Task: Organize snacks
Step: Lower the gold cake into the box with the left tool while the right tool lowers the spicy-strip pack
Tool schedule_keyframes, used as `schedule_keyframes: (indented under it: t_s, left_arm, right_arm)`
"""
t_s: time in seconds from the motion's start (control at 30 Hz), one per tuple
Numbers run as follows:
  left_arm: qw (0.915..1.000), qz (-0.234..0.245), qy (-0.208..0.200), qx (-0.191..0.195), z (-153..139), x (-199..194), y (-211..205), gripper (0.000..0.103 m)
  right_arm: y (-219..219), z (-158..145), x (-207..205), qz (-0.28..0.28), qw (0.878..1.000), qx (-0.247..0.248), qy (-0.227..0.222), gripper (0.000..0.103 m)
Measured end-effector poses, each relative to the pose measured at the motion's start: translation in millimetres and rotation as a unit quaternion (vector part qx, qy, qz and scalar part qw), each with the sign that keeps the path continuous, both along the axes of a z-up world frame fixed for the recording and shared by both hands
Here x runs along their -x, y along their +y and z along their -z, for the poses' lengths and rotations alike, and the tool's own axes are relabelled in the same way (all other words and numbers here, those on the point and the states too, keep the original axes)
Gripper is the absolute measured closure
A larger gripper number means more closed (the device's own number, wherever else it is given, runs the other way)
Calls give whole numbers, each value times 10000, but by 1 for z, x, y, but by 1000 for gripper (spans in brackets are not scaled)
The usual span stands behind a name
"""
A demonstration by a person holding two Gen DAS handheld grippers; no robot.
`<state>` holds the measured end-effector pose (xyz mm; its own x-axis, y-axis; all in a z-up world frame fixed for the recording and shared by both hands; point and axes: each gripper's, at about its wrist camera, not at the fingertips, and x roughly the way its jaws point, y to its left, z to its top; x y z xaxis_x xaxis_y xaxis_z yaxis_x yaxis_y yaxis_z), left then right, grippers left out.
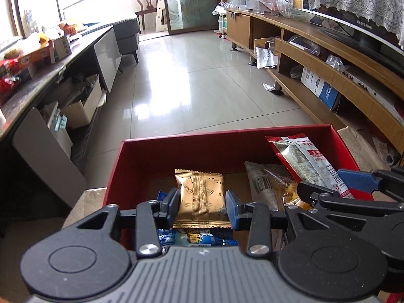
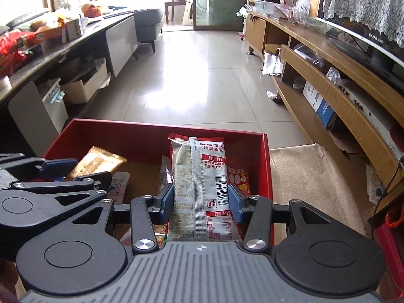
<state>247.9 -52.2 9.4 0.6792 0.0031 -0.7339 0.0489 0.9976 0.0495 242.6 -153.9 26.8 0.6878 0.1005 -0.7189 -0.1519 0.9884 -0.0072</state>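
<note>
A red cardboard box (image 1: 176, 149) sits on a beige mat and holds several snack packs; it also shows in the right wrist view (image 2: 141, 136). My left gripper (image 1: 203, 208) is shut on a gold snack packet (image 1: 200, 194) over the box's left part, above a blue pack (image 1: 197, 238). My right gripper (image 2: 200, 203) is shut on a long silver and red snack pack (image 2: 199, 176) over the box's right part, next to a red pack (image 2: 238, 178). Each gripper shows in the other's view, the right gripper (image 1: 335, 186) at the right edge, the left gripper (image 2: 73, 173) at the left edge.
A beige mat (image 2: 308, 176) lies under and right of the box. A wooden TV cabinet (image 2: 335, 80) runs along the right. A dark table (image 1: 38, 80) with more snacks and boxes runs along the left. Tiled floor (image 1: 192, 80) stretches ahead.
</note>
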Motion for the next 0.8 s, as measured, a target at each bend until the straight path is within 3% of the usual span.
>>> schedule_keyframes:
  t_s: [0.27,0.8]
  left_arm:
    - [9988,-46,135,462,-3,-2,11,67]
    - [9982,-286,29,534,-16,4,26,62]
  right_arm:
    - [-15,0,-4,165,9981,-594,27,38]
    - [-18,-13,2,-100,9869,-1608,-77,35]
